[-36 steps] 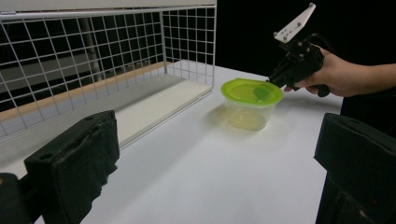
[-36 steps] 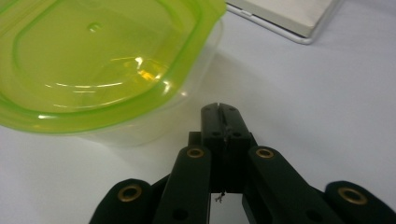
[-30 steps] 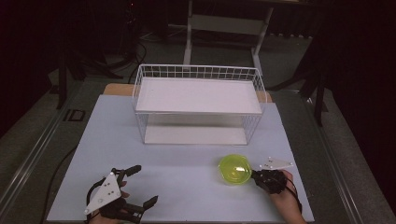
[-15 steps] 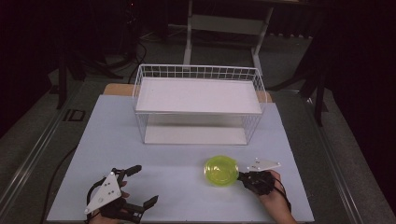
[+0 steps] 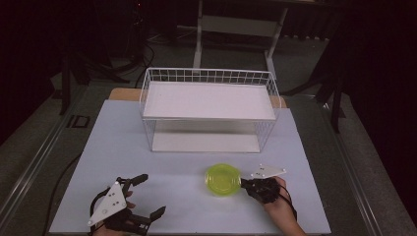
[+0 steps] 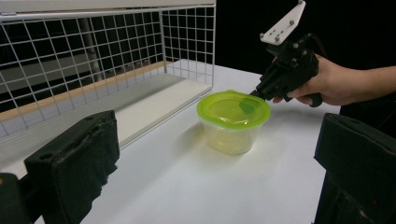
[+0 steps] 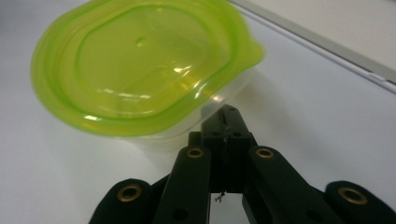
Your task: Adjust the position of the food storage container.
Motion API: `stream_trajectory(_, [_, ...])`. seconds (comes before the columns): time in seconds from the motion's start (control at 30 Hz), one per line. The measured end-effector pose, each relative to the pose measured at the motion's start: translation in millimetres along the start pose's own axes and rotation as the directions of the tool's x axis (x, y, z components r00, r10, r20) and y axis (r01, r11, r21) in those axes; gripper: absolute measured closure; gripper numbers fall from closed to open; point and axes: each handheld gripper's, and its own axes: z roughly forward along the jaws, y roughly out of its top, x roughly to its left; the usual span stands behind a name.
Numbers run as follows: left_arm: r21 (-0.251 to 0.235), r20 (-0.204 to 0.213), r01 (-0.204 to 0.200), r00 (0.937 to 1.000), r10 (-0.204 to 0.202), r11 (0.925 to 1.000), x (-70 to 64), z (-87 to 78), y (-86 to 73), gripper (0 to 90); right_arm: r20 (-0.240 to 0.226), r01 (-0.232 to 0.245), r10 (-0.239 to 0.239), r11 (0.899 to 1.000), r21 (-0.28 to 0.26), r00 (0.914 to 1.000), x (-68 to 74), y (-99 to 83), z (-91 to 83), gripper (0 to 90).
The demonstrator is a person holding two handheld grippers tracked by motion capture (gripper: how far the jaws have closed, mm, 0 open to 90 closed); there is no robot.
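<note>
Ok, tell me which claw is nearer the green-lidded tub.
Right. The right claw is shut and pressed against the tub at its right edge; the left claw sits open, well off to its left.

Left claw (image 5: 147,196) rests low at the near left, jaws wide apart. Right claw (image 5: 244,184) points left, jaws closed together.

Tub (image 5: 223,180) betw. claws, before rack (image 5: 209,109)

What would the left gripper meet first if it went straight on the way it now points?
Likely the green-lidded container: it stands on the table between the open left gripper jaws' line. The right gripper is at its far rim. Depth is unclear, so the wire rack beside may be close.
</note>
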Motion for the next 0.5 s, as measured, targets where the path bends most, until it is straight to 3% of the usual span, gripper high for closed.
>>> stream_trajectory(0.07, [0.002,0.000,0.003,1.0000,-0.003,1.0000,0.5,0.4,-0.1,0.6,-0.004,-0.020,0.020,1.000,-0.010,0.9998,-3.0,0.1,-1.4,90.0])
stream_trajectory(0.5, [0.001,0.000,0.002,1.0000,-0.002,1.0000,0.0,0.0,0.0,0.6,-0.030,0.004,-0.003,1.000,0.022,0.9995,5.6,5.3,14.8,90.0])
